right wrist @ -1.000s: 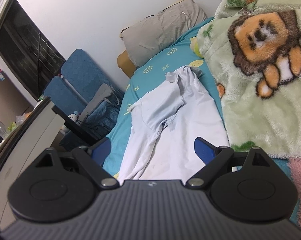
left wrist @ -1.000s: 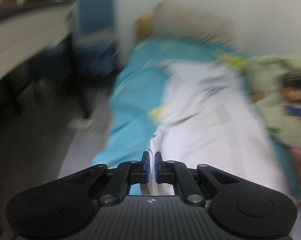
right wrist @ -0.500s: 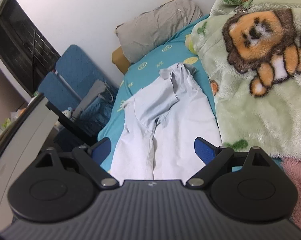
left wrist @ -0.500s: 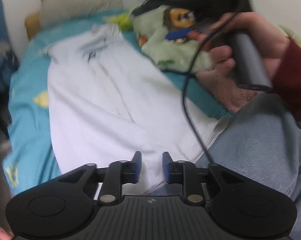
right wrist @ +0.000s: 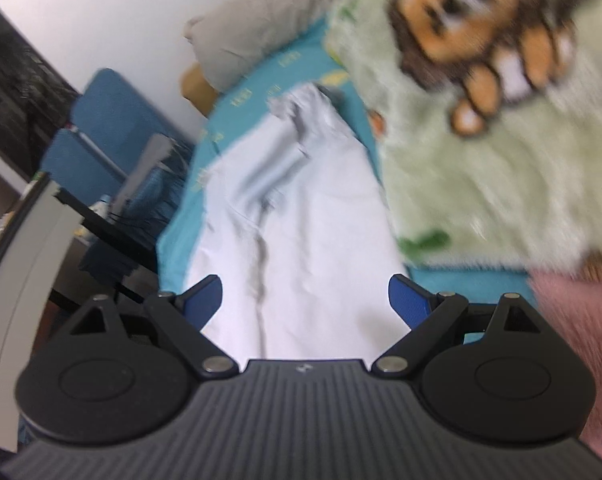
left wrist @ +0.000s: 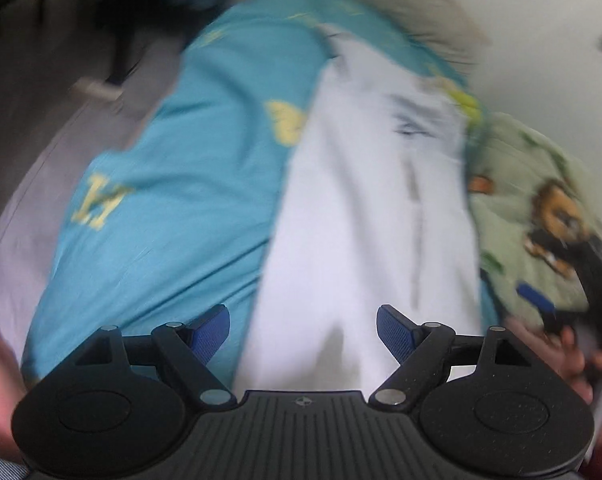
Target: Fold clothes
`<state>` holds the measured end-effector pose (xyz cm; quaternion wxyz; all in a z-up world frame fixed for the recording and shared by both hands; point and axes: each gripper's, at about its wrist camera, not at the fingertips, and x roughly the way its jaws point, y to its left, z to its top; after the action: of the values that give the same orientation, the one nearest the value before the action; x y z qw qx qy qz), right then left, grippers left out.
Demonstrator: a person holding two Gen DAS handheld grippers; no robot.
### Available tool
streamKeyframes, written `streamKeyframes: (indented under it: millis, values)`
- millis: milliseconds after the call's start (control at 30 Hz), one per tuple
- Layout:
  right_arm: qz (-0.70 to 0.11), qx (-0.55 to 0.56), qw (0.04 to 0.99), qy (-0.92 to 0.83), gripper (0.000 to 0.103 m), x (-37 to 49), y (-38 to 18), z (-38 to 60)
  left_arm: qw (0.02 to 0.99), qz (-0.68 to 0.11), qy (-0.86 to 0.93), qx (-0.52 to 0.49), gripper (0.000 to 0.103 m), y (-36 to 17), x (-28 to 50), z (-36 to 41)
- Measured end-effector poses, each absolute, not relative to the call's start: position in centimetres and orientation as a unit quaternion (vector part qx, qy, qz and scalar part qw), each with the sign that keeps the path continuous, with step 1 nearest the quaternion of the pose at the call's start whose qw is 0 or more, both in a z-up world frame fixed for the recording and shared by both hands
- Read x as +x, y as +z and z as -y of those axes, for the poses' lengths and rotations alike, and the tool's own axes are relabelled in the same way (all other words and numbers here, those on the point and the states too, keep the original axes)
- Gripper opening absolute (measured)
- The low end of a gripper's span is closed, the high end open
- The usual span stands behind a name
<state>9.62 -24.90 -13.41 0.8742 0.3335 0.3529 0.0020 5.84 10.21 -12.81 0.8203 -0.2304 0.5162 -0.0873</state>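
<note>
A pale white-blue garment (left wrist: 365, 208) lies lengthwise on the teal bed sheet (left wrist: 173, 184), its collar end far from me; it also shows in the right wrist view (right wrist: 297, 240). My left gripper (left wrist: 303, 328) is open and empty above the garment's near left edge. My right gripper (right wrist: 305, 300) is open and empty above the garment's near end. The right gripper and its hand show at the right edge of the left wrist view (left wrist: 573, 320). Both views are motion-blurred.
A green fleece blanket with a lion print (right wrist: 501, 128) lies along the garment's right side. A grey pillow (right wrist: 269, 20) sits at the bed's head. Blue folding chairs (right wrist: 101, 136) and a dark desk (right wrist: 101, 232) stand left of the bed. A pink fabric (right wrist: 573, 320) lies at near right.
My left gripper was shut on the garment's edge a second ago, then opened and let it go; it now hangs wide open. The right gripper stayed open and moved closer to the garment.
</note>
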Motion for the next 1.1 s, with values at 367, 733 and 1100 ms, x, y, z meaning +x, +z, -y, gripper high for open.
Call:
streamKeyframes:
  millis: [367, 733, 1100]
  values:
    - [-0.495, 0.362, 0.786, -0.079, 0.091, 8.2, -18.4, 24.5, 0.783, -0.581, -0.12, -0.186, 0.09, -14.7, 6.7, -8.5]
    - [-0.599, 0.275, 0.749, -0.063, 0.091, 5.4, -17.6, 20.3, 0.718, -0.645, -0.174, -0.195, 0.044, -16.1, 4.7, -8.3]
    - [-0.572, 0.209, 0.793, -0.01, 0.012, 2.8, -15.7, 17.6, 0.794, -0.522, -0.184, -0.251, 0.01, -12.6, 2.8, -10.7]
